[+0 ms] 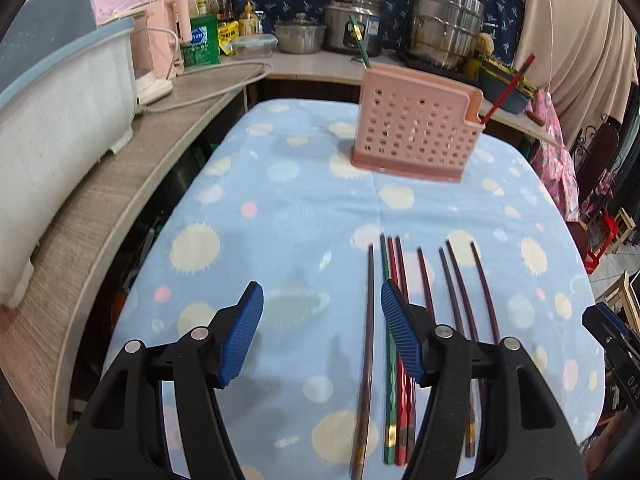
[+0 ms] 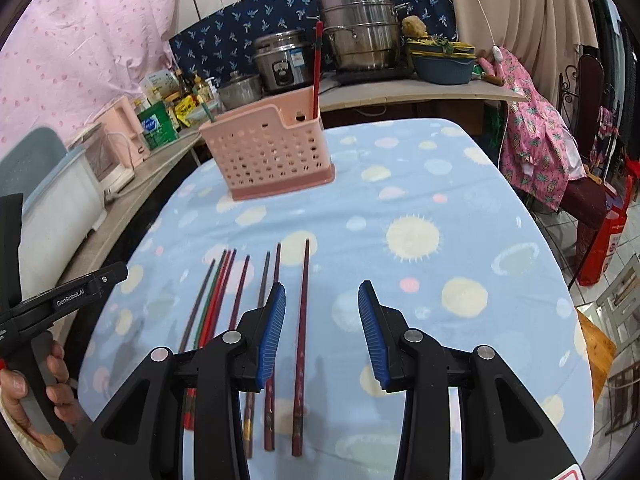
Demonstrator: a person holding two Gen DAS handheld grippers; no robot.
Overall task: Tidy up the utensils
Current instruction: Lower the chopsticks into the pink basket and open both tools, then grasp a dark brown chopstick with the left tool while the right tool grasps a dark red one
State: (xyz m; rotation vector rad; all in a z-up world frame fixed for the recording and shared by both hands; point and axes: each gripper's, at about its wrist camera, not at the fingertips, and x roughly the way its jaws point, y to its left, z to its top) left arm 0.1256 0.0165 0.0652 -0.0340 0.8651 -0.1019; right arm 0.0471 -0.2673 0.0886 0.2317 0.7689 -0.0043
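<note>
With one green chopstick [image 1: 359, 42] and one red chopstick [image 2: 317, 68] already standing in the pink holder [image 1: 416, 132], eight chopsticks [image 2: 256, 320] lay in a row on the bench [image 2: 460, 216], while the left tongs [image 1: 322, 336] and right tongs [image 2: 322, 332] hung apart, empty.

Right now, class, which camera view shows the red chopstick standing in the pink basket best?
The right wrist view: the red chopstick stands clear against the pots, visible down into the pink basket. The left wrist view shows it leaning at the basket's far corner, smaller.
</note>
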